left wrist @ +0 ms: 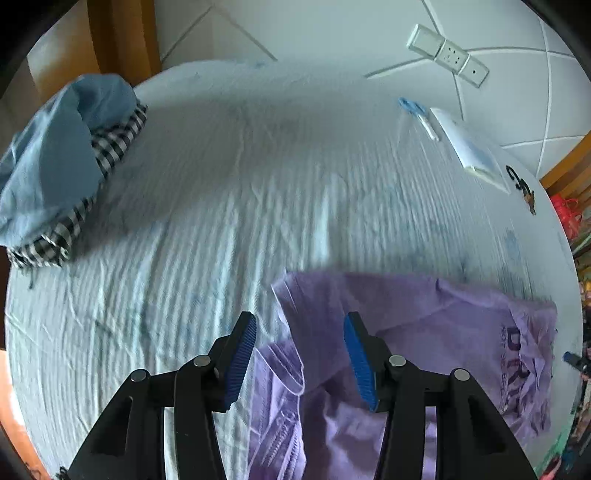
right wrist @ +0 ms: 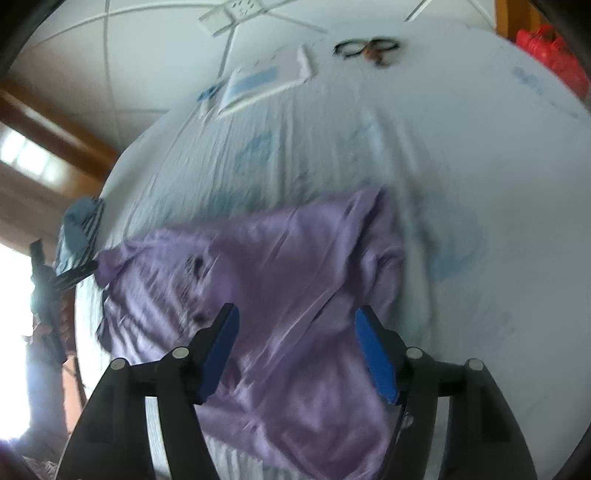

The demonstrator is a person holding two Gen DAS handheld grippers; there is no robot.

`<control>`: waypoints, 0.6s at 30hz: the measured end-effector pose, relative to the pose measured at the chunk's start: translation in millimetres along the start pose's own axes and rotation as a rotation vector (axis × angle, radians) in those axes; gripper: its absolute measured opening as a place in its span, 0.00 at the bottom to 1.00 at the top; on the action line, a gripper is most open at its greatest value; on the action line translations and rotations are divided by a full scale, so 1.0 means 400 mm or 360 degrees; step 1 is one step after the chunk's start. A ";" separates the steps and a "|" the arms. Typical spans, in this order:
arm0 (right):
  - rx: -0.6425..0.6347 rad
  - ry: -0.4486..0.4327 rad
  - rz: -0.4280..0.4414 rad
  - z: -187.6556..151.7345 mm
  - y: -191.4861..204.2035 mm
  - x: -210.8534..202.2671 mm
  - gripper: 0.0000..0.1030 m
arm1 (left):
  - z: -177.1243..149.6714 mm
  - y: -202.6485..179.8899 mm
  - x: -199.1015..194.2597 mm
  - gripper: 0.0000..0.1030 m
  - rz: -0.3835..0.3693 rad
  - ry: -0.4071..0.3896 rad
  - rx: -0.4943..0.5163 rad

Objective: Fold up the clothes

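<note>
A pale, wrinkled bedsheet (left wrist: 221,192) covers the bed; white tiled floor (left wrist: 332,29) beyond it; wooden furniture (left wrist: 122,33) alongside; bright window light (right wrist: 22,158) at one side.

Purple shirt (right wrist: 295,266): sheeny cloth; bedsheet (left wrist: 221,206): crinkled cloth.

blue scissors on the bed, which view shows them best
The left wrist view: the small blue-handled scissors lie fairly sharp beside the white booklet. In the right wrist view they are only a blurred blue smudge at the booklet's corner.

A home room: cloth-covered table (left wrist: 258,184), tiled floor (left wrist: 332,29), power strip (left wrist: 447,55), piled clothes (left wrist: 55,155).
</note>
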State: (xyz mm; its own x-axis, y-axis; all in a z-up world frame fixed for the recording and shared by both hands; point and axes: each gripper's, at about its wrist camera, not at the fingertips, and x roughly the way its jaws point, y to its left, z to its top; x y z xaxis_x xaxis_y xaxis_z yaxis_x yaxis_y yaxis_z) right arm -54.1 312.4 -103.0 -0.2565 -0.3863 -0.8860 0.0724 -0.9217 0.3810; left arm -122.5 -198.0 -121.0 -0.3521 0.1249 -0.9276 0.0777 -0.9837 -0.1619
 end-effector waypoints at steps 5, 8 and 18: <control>-0.0050 0.0133 -0.0009 -0.044 0.044 0.059 0.63 | -0.020 -0.035 0.025 0.49 -0.0024 0.0051 0.0082; -0.0036 0.0169 -0.0015 -0.052 0.049 0.084 0.63 | -0.026 -0.053 0.039 0.49 -0.0036 0.0069 0.0112; -0.0218 0.0014 -0.0232 -0.043 0.050 -0.021 0.04 | -0.035 -0.058 -0.066 0.06 0.0372 -0.0281 0.0269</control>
State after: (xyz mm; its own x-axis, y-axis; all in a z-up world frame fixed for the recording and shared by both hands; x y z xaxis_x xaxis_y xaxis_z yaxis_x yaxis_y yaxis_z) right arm -34.0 296.7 -92.5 -0.2655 -0.2480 -0.9317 0.1655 -0.9637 0.2094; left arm -101.9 -176.6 -97.4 -0.5003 -0.1166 -0.8579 0.0251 -0.9924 0.1203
